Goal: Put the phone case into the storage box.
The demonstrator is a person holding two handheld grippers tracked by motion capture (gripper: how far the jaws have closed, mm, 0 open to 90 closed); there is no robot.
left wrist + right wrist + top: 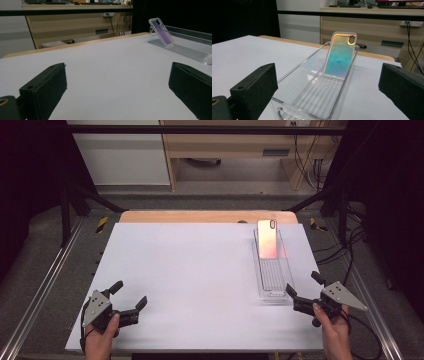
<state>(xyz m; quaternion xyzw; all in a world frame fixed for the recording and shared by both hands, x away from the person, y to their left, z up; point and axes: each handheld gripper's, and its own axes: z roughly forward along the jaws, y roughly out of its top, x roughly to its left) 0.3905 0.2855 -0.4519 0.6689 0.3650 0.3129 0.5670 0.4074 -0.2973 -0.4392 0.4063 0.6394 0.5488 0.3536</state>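
An iridescent phone case [268, 239] [340, 57] [161, 31] leans tilted against the far end of a long clear plastic tray [274, 276] [312, 100] [185, 48] at the table's right side. My right gripper [303, 287] [325, 100] is open at the tray's near end, jaws wide on either side of its width, with nothing held. My left gripper [130, 294] [117, 92] stands open near the front left of the table, over bare white surface, holding nothing.
The white tabletop [190, 280] has a wooden strip [200, 216] along its far edge. Metal rails [45, 280] run along both sides. Black frame bars and a wooden cabinet [235, 150] with cables stand beyond the table.
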